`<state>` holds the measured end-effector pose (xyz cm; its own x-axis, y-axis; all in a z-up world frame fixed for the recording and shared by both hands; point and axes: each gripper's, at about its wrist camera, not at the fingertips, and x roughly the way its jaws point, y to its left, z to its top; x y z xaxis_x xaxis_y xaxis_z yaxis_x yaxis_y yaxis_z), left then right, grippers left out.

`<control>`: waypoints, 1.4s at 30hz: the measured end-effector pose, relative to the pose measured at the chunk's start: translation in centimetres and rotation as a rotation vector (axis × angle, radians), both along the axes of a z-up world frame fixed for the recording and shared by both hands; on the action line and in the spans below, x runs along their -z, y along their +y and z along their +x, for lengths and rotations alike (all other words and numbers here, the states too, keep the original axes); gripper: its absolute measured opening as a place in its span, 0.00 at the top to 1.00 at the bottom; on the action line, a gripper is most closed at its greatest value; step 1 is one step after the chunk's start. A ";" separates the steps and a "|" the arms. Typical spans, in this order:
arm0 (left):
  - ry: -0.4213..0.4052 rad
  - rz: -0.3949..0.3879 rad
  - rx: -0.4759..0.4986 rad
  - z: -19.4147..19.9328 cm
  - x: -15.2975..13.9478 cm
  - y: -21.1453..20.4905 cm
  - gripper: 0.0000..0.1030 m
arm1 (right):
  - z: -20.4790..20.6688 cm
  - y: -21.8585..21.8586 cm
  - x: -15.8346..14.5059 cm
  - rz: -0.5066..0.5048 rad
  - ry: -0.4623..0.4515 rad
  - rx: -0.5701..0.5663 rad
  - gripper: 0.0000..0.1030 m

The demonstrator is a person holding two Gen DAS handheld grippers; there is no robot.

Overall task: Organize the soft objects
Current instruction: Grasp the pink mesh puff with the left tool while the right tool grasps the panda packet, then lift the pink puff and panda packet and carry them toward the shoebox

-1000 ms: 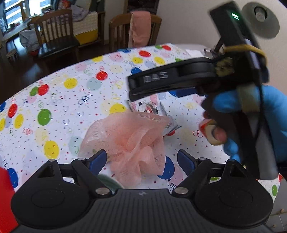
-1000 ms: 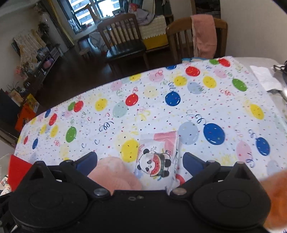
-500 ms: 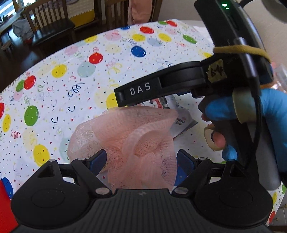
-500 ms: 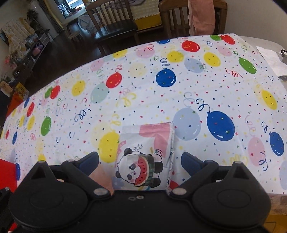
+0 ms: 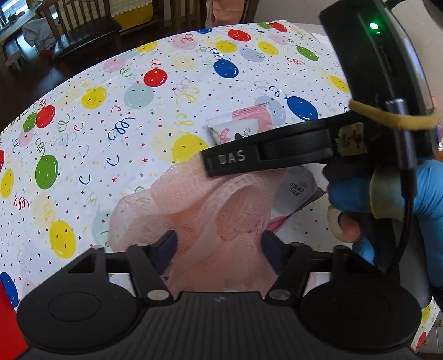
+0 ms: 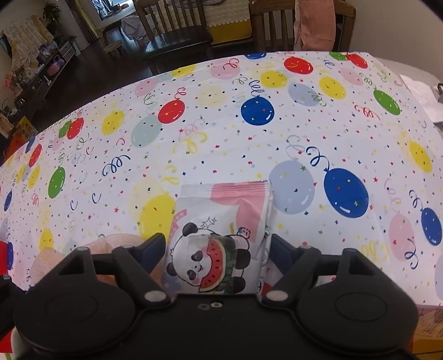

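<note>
Between my left fingers (image 5: 166, 247), the peach mesh bath pouf (image 5: 205, 210) fills the gap of my left gripper (image 5: 218, 246). Both blue pads lie at the mesh, one on each side; whether they press it or only flank it, I cannot tell.

Between my right fingers (image 6: 153, 250), the panda-print tissue pack (image 6: 218, 243) sits inside my right gripper (image 6: 217, 250). Both pads stand close against the pack's sides; I cannot tell whether they clamp it. The pack lies flat on the balloon-print tablecloth (image 6: 249, 138), sealed pink end pointing away from me.

Relative to the tissue pack: the bath pouf lies just beside it on its left, touching or overlapping its near corner. In the left wrist view, my right gripper (image 5: 265, 157), marked "DAS", crosses above the pack (image 5: 241, 124) and the pouf's far edge, and my blue-gloved right hand (image 5: 387, 199) holds its handle. Beyond the pack, across the tablecloth, stand wooden chairs (image 6: 171, 27). A peach towel (image 6: 314, 25) is draped over one.
</note>
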<state>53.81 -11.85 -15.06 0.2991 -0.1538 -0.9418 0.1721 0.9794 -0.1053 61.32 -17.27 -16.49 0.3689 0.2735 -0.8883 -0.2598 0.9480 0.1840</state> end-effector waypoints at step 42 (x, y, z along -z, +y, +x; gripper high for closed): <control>-0.251 -0.125 -0.224 -7.5 -12.5 9.2 0.74 | -11.0 -0.1 -16.6 0.119 -0.319 -0.127 0.45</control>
